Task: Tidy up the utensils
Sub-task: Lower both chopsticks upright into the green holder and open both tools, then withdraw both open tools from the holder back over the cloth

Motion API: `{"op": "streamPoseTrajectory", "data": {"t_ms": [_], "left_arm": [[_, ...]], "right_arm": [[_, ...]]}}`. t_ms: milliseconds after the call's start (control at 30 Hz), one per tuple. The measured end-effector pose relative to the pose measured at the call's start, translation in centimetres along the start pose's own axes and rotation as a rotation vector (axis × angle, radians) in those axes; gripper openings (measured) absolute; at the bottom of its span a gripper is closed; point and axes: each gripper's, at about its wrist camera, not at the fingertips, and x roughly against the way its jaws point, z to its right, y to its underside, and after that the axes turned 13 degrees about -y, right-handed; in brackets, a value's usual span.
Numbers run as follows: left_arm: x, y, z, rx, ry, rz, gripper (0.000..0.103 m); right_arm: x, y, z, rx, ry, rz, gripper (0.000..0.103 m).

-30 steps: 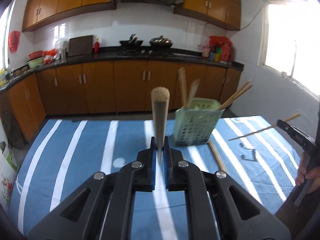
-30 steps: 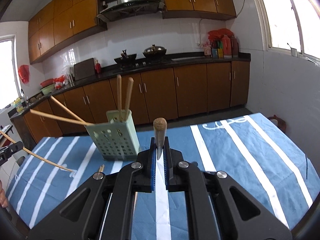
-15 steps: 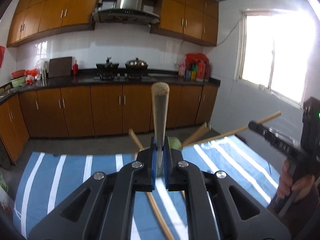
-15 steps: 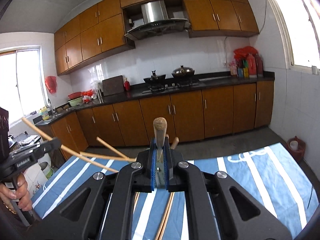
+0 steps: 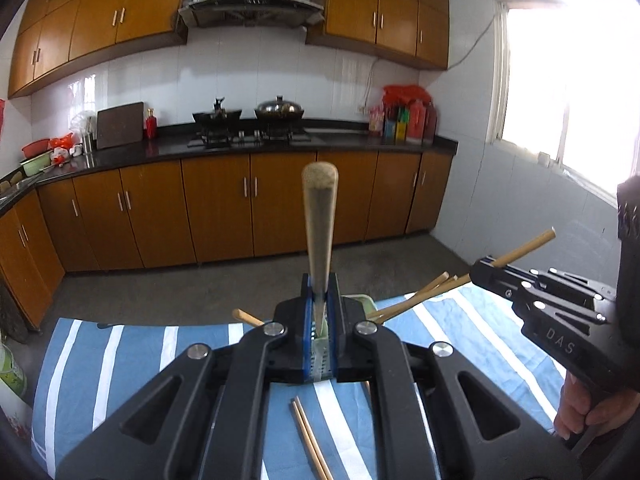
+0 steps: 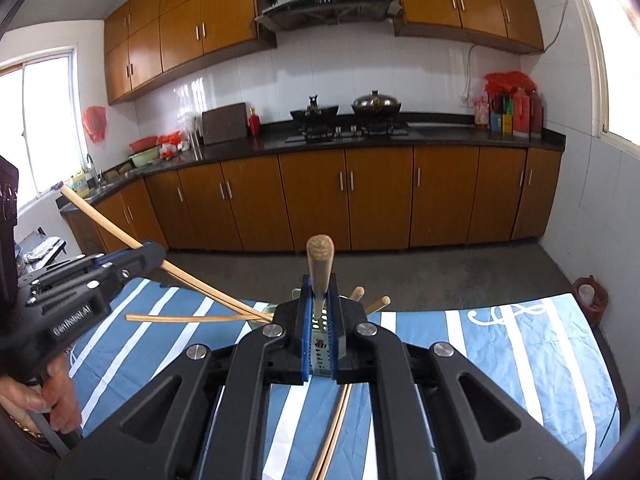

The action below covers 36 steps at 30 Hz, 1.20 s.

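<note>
My left gripper (image 5: pixel 319 288) is shut on a wooden chopstick (image 5: pixel 319 232) that stands up out of its jaws. My right gripper (image 6: pixel 319 284) is shut on a second chopstick (image 6: pixel 320 264), also pointing upward. Both hover above the green perforated utensil holder (image 6: pixel 320 332), which is mostly hidden behind the fingers; only its rim (image 5: pixel 362 299) shows in the left wrist view. Several chopsticks (image 5: pixel 416 296) lean out of the holder. The right gripper (image 5: pixel 482 270) shows from the side in the left wrist view, and the left gripper (image 6: pixel 156 252) in the right wrist view.
A pair of chopsticks (image 5: pixel 308 432) lies on the blue-and-white striped tablecloth (image 5: pixel 120 360) near me, seen again as the chopstick pair (image 6: pixel 336 432). A person's hand (image 6: pixel 52 392) grips the left tool. Kitchen cabinets (image 6: pixel 320 196) and bare floor lie beyond the table's far edge.
Both grippers have risen with their chopsticks still clamped. The green holder has dropped behind the fingers in both views, and each gripper now sees the other much closer.
</note>
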Motion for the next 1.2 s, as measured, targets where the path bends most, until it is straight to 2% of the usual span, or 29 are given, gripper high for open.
{"op": "streamPoseTrajectory", "data": {"t_ms": [333, 533, 600, 633, 700, 900, 1067, 1200], "left_arm": [[-4.3, -0.1, 0.6, -0.024, -0.027, -0.054, 0.008], [-4.8, 0.4, 0.4, -0.002, -0.049, -0.064, 0.009], [-4.5, 0.3, 0.3, 0.004, -0.051, -0.055, 0.014], [-4.2, 0.2, 0.1, 0.008, -0.056, -0.046, 0.017], [-3.7, -0.1, -0.2, 0.013, -0.065, -0.030, 0.019], [-1.1, -0.1, -1.7, 0.043, -0.082, 0.006, 0.020], [2.8, 2.6, -3.5, 0.058, -0.065, 0.033, 0.024], [5.0, 7.8, -4.5, 0.050, -0.036, -0.003, 0.028]], "right_arm": [[-1.9, -0.3, 0.8, -0.042, -0.014, -0.056, 0.007], [-2.6, -0.3, 0.8, -0.048, -0.003, -0.070, 0.008], [-2.6, -0.2, 1.0, -0.063, -0.007, -0.073, 0.014], [-2.6, -0.3, 1.0, -0.065, -0.004, -0.070, 0.025], [-2.0, -0.3, 1.2, -0.069, 0.009, -0.051, 0.035], [0.7, -0.2, 1.4, -0.064, 0.030, 0.010, 0.035], [3.4, 2.0, 2.3, -0.087, 0.065, 0.051, 0.036], [4.1, 6.5, 3.3, -0.118, 0.104, 0.025, 0.036]]}}
